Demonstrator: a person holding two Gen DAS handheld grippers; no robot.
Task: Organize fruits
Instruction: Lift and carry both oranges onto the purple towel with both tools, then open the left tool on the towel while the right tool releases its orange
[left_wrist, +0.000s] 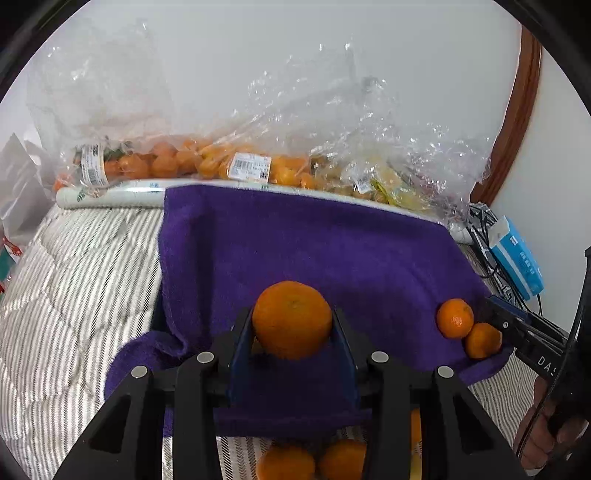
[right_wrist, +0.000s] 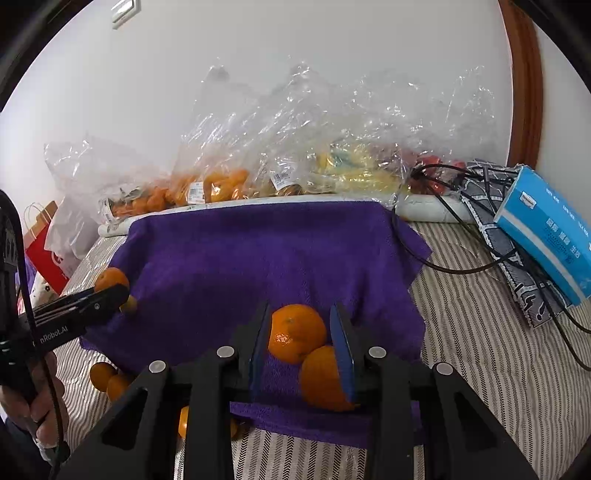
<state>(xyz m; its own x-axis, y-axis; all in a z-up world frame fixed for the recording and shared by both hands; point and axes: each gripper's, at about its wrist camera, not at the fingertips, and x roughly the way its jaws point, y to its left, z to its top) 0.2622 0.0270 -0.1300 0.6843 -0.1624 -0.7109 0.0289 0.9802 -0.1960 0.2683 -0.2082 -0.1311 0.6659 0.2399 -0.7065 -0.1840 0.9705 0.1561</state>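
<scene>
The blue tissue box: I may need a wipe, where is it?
The blue tissue box lies at the far right in both views, on the striped bedding over black cables, right of the purple towel.

A striped bedcover lies under the scene. At its right edge a blue tissue box rests tilted on a grey patterned cloth, with black cables looping across both. A white rolled sheet lies along the back. At the far left a red paper bag with white handles stands beside a white plastic bag. A white wall rises behind, with a brown wooden frame curving up on the right.
</scene>
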